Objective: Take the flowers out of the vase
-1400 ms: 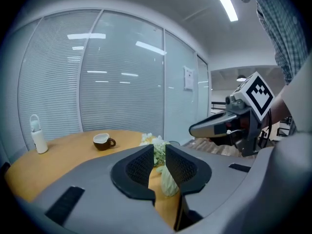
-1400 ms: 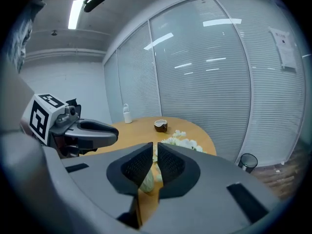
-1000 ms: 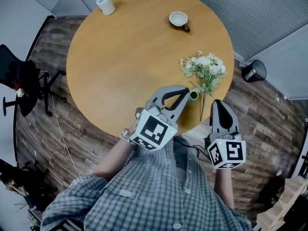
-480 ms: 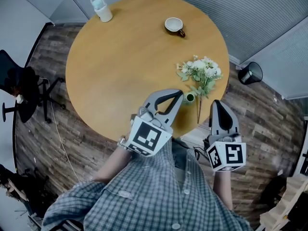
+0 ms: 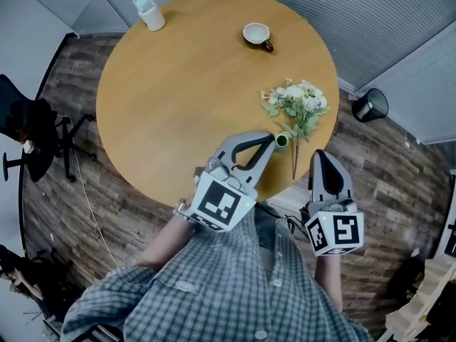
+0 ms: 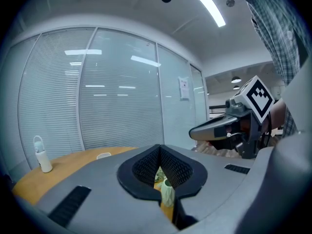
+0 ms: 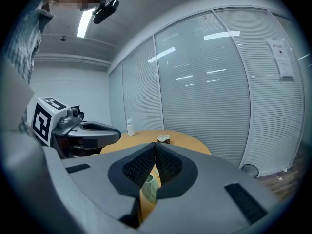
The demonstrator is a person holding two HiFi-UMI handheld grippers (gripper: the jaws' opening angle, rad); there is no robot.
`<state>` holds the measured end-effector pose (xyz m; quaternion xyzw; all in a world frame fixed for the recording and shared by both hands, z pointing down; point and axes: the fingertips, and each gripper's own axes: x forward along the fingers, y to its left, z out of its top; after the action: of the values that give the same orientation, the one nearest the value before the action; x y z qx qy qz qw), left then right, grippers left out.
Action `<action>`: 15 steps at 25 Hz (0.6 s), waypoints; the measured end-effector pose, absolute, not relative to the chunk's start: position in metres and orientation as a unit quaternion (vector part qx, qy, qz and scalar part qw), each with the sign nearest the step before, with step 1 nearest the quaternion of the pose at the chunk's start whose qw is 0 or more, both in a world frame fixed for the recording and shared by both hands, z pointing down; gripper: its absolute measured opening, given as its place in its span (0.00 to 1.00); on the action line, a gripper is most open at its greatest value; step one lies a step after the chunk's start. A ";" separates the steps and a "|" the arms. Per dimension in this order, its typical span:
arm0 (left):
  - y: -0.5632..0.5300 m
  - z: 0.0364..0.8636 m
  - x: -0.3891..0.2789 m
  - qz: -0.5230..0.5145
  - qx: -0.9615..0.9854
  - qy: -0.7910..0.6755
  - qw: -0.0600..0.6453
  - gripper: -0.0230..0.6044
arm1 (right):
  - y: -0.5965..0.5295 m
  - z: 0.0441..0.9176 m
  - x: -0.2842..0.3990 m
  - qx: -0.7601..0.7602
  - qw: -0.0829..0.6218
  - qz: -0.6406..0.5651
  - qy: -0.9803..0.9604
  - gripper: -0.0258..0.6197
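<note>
A bunch of white flowers (image 5: 297, 104) lies flat on the round wooden table (image 5: 178, 98), its stem (image 5: 295, 159) pointing at the near edge. A small pale green vase (image 5: 282, 140) stands upright just left of the stem. My left gripper (image 5: 269, 138) is shut and holds nothing, its tips right beside the vase. My right gripper (image 5: 320, 154) is also shut and holds nothing, over the table's edge right of the stem. The vase (image 6: 167, 194) shows beyond the closed jaws in the left gripper view, and the vase (image 7: 149, 187) shows the same way in the right gripper view.
A white cup (image 5: 256, 34) and a white bottle (image 5: 147, 11) stand at the table's far side. A black office chair (image 5: 28, 127) is on the floor at the left, a dark bin (image 5: 370, 107) at the right. Window blinds run behind the table.
My left gripper has lifted a little beside the vase. The flowers, the vase and the right gripper sit where they were.
</note>
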<state>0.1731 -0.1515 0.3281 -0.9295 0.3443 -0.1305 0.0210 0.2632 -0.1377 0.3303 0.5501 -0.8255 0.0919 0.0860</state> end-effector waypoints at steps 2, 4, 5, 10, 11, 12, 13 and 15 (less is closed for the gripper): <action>-0.149 0.328 0.173 -0.130 -0.930 0.343 0.022 0.05 | -0.137 0.330 0.261 0.549 0.087 0.091 -0.826 0.06; -0.148 0.328 0.173 -0.131 -0.930 0.341 0.022 0.05 | -0.137 0.329 0.260 0.549 0.087 0.091 -0.826 0.06; -0.148 0.328 0.173 -0.132 -0.931 0.341 0.023 0.05 | -0.137 0.329 0.260 0.549 0.087 0.091 -0.827 0.06; -0.148 0.330 0.173 -0.134 -0.931 0.340 0.023 0.05 | -0.137 0.331 0.259 0.546 0.089 0.091 -0.828 0.06; -0.148 0.330 0.173 -0.133 -0.931 0.340 0.023 0.05 | -0.137 0.331 0.258 0.545 0.090 0.092 -0.828 0.06; -0.148 0.330 0.173 -0.133 -0.931 0.340 0.022 0.05 | -0.137 0.332 0.258 0.544 0.091 0.092 -0.829 0.06; -0.148 0.330 0.172 -0.133 -0.931 0.340 0.022 0.05 | -0.137 0.332 0.257 0.544 0.091 0.092 -0.829 0.06; -0.148 0.331 0.171 -0.133 -0.931 0.341 0.021 0.05 | -0.138 0.332 0.256 0.544 0.092 0.092 -0.829 0.06</action>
<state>0.1712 -0.1484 0.3307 -0.9306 0.3405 -0.1330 0.0207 0.2564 -0.1375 0.3319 0.5438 -0.8290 0.0919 0.0921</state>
